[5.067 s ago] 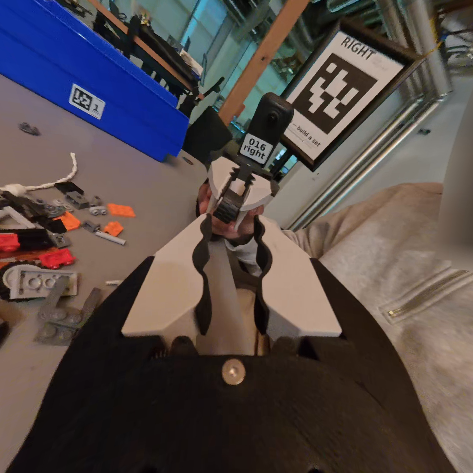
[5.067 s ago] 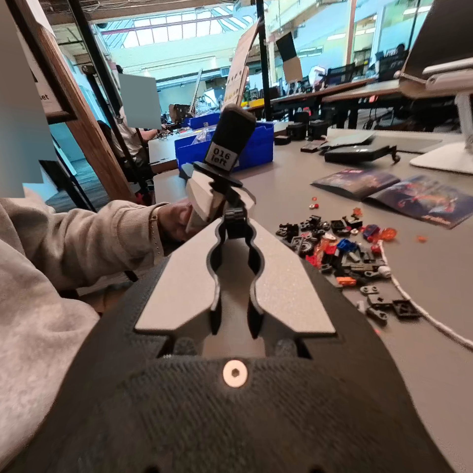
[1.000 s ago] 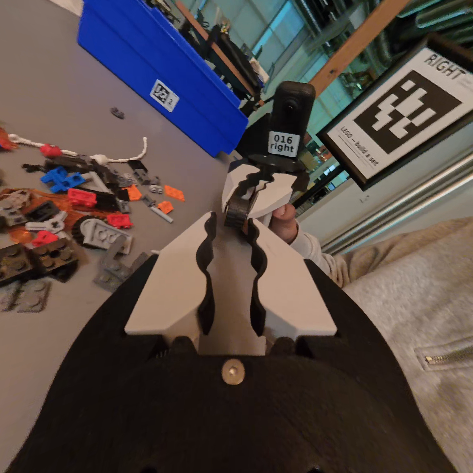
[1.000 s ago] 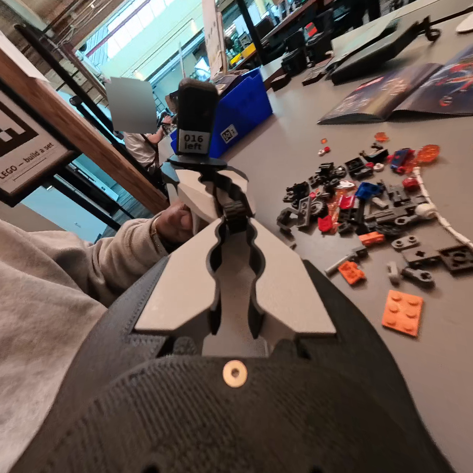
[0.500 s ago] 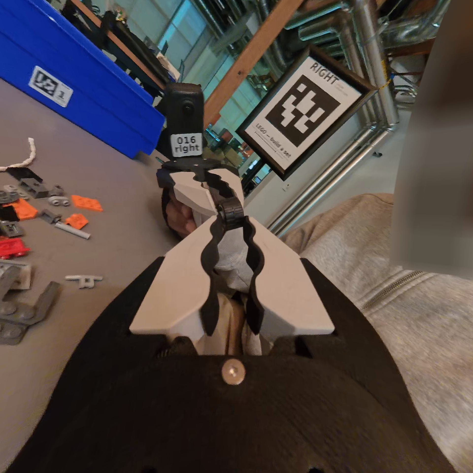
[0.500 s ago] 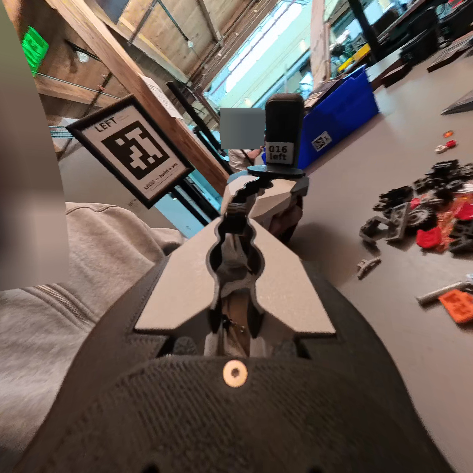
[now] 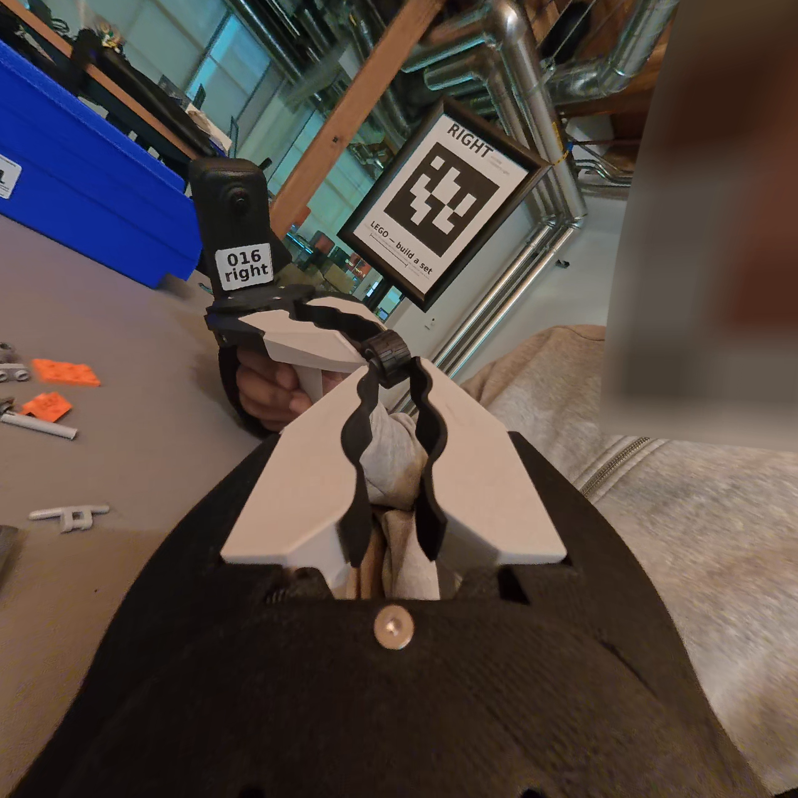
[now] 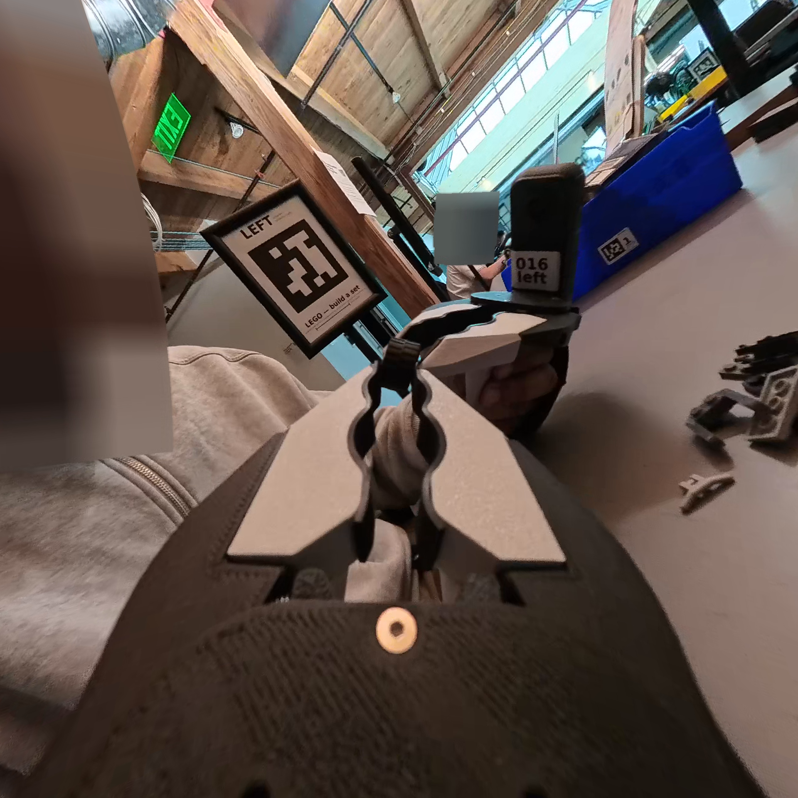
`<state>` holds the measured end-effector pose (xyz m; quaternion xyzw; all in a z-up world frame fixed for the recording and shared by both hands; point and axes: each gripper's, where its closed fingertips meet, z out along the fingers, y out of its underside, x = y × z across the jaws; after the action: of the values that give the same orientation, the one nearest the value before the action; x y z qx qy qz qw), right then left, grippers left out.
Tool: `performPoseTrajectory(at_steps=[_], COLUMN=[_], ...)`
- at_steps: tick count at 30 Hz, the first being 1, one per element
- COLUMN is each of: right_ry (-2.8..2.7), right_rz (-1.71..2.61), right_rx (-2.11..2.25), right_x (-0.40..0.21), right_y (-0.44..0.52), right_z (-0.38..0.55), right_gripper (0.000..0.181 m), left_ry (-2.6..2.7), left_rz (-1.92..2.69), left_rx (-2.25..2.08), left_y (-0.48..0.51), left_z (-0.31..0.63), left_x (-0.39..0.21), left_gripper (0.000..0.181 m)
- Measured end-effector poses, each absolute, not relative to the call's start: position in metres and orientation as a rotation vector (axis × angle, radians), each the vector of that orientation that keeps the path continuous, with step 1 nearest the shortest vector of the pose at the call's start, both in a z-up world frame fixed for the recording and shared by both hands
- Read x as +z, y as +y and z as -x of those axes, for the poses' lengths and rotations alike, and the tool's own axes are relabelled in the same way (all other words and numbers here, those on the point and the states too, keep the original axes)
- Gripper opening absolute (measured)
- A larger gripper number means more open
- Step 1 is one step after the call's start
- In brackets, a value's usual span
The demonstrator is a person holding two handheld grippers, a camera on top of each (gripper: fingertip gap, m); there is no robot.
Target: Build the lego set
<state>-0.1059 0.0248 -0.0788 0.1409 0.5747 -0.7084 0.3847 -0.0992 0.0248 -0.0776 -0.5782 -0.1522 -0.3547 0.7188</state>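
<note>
A small black ribbed tyre [image 7: 385,356] is held in the air between the two grippers, which meet tip to tip over the table's near edge. My left gripper [image 7: 392,372] is closed on the tyre's lower part. My right gripper [image 7: 367,345] comes in from the left with its fingertips on the same tyre. In the right wrist view, the right gripper [image 8: 397,372] pinches the tyre [image 8: 400,352], and the left gripper [image 8: 410,341] reaches it from the right. A hand holds each gripper's handle. What is inside the tyre is hidden.
On the grey table [image 7: 129,328] lie orange plates [image 7: 64,372], a grey bar [image 7: 41,425] and a light grey T-piece [image 7: 69,514]. A blue bin [image 7: 86,185] stands behind. Grey pieces [image 8: 764,406] lie at right. The person's grey sweatshirt [image 7: 647,539] is close below. Less than 4 cm separates the two grippers' tips.
Both views have swung away from the pile of pieces toward the person's body. The grippers stay tip to tip on the tyre, with the right gripper now lying more sideways.
</note>
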Motion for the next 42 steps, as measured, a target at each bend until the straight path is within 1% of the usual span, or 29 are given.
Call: performPoseTrajectory(at_steps=[7, 11, 13, 15, 16, 19, 22, 24, 27, 30, 33, 37, 42], right_ry=[1.484, 1.512, 1.578, 1.633, 1.649, 1.720, 1.828, 1.904, 1.963, 1.934, 1.867, 1.843, 1.826], right_rz=[-0.322, -0.379, -0.422, -0.482, -0.510, -0.630, -0.703, -0.740, -0.833, -0.859, -0.918, -0.980, -0.992], right_rx=[-1.833, -1.888, -1.940, -1.981, -2.003, -2.042, -2.069, -2.069, -2.022, -1.963, -1.922, -1.877, -1.851], right_x=[-0.077, -0.079, -0.082, -0.085, -0.086, -0.091, -0.097, -0.101, -0.110, -0.115, -0.119, -0.125, -0.128], right_y=[0.024, 0.023, 0.021, 0.023, 0.026, 0.030, 0.024, 0.017, 0.013, 0.011, 0.010, 0.012, 0.013], right_z=[0.103, 0.113, 0.120, 0.129, 0.133, 0.146, 0.149, 0.150, 0.152, 0.150, 0.153, 0.157, 0.156], right_gripper=[0.012, 0.012, 0.015, 0.032, 0.034, 0.041, 0.048, 0.050, 0.048, 0.035, 0.033, 0.023, 0.020], left_ry=[-0.331, -0.353, -0.348, -0.369, -0.374, -0.398, -0.244, -0.138, -0.084, -0.055, -0.019, 0.068, 0.099], left_rz=[1.222, 1.263, 1.328, 1.431, 1.485, 1.655, 1.835, 1.915, 1.956, 1.976, 2.011, 1.987, 1.974], left_rx=[-0.858, -0.741, -0.561, -0.344, -0.213, 0.364, 0.981, 1.225, 1.283, 1.322, 1.366, 1.452, 1.478], left_y=[0.024, 0.025, 0.023, 0.021, 0.020, 0.006, -0.002, 0.002, 0.014, 0.014, 0.016, 0.021, 0.024], left_z=[0.099, 0.106, 0.112, 0.121, 0.126, 0.153, 0.161, 0.164, 0.159, 0.158, 0.159, 0.154, 0.153], left_x=[-0.075, -0.077, -0.080, -0.089, -0.093, -0.102, -0.107, -0.120, -0.127, -0.130, -0.135, -0.134, -0.135], left_gripper=[0.014, 0.015, 0.015, 0.015, 0.015, 0.015, 0.015, 0.015, 0.016, 0.016, 0.016, 0.016, 0.017])
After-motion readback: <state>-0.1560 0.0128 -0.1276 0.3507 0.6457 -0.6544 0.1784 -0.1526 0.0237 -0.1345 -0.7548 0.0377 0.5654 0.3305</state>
